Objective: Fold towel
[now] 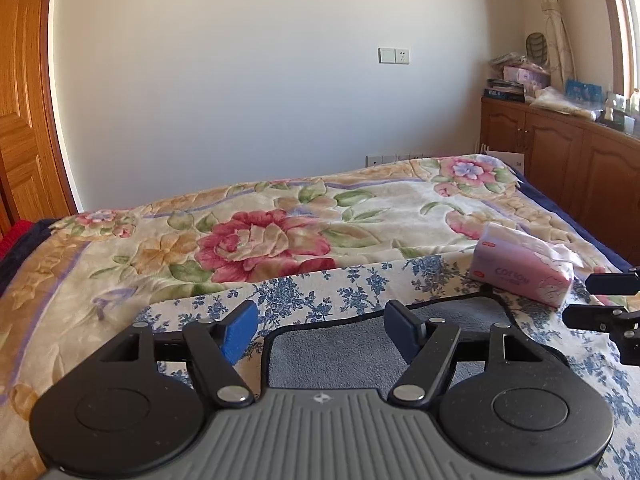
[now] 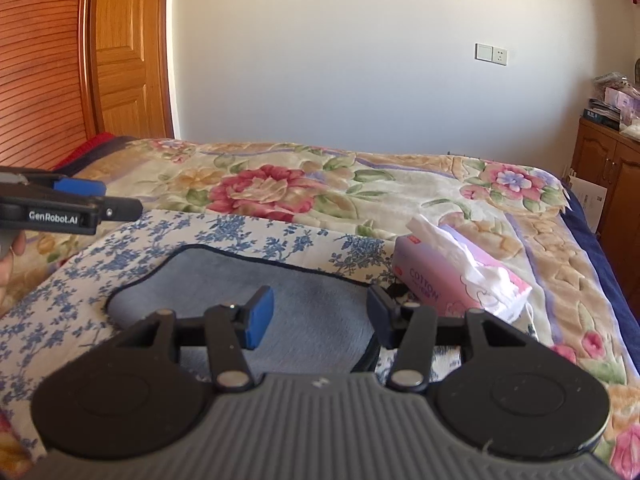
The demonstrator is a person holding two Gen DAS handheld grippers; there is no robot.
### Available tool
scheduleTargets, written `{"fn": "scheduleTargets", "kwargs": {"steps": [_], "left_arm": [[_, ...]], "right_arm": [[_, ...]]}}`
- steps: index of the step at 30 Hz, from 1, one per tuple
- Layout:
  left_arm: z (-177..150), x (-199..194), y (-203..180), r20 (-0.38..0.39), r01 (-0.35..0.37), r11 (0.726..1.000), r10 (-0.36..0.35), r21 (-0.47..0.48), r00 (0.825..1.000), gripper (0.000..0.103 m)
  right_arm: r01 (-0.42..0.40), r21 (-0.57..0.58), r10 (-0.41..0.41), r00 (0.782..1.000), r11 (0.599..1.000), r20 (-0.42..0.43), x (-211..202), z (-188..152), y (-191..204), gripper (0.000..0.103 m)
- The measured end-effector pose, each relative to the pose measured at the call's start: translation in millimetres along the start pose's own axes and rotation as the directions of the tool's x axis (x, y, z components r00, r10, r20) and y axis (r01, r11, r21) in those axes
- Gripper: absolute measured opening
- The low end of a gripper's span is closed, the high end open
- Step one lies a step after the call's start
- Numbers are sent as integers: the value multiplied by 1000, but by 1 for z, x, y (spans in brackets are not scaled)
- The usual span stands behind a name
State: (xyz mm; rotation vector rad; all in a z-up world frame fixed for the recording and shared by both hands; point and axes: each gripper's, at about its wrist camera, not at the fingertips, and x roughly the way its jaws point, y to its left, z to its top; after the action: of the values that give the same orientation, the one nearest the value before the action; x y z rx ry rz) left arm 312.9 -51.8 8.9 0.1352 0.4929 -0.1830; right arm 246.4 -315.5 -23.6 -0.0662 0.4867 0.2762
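A grey-blue towel [image 1: 360,352] with a dark border lies flat on a white cloth with blue flowers [image 1: 320,284], spread on the bed. It also shows in the right wrist view [image 2: 248,280]. My left gripper [image 1: 320,328] is open and empty, held above the towel's left part. My right gripper [image 2: 320,316] is open and empty above the towel's right part. The right gripper shows at the right edge of the left wrist view [image 1: 604,300]. The left gripper shows at the left edge of the right wrist view [image 2: 80,200].
A pink tissue pack [image 1: 524,272] lies just beyond the towel's far right corner; it also shows in the right wrist view [image 2: 456,276]. The bed has a floral blanket [image 1: 260,236]. Wooden cabinets [image 1: 560,152] stand at the right and a wooden door [image 2: 124,48] at the left.
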Motion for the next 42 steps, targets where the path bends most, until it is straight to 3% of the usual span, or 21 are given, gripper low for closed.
{"fn": "scheduleTargets", "kwargs": {"steps": [3, 7, 14, 32, 34, 42], "left_arm": [[-1, -13, 0, 1, 0, 1000, 0, -6, 1000, 75], [-6, -28, -1, 4, -6, 1000, 6, -3, 1000, 86], [-16, -51, -1, 10, -28, 1000, 28, 12, 1000, 91], [-36, -121, -4, 34, -17, 1000, 17, -10, 999, 98], [-37, -127, -6, 40, -17, 1000, 17, -2, 999, 98], [-39, -154, -9, 64, -21, 1000, 20, 2, 998, 100]], "right_arm": [[5, 12, -5, 1000, 1000, 4, -12, -2, 2, 53], [17, 22, -17, 1000, 1000, 9, -25, -5, 5, 53], [42, 32, -42, 999, 999, 18, -47, -8, 8, 55], [109, 55, -113, 992, 992, 63, -93, -24, 18, 92], [109, 60, -113, 991, 992, 65, -98, -26, 19, 101], [104, 61, -108, 992, 993, 70, -116, -29, 23, 103]]}}
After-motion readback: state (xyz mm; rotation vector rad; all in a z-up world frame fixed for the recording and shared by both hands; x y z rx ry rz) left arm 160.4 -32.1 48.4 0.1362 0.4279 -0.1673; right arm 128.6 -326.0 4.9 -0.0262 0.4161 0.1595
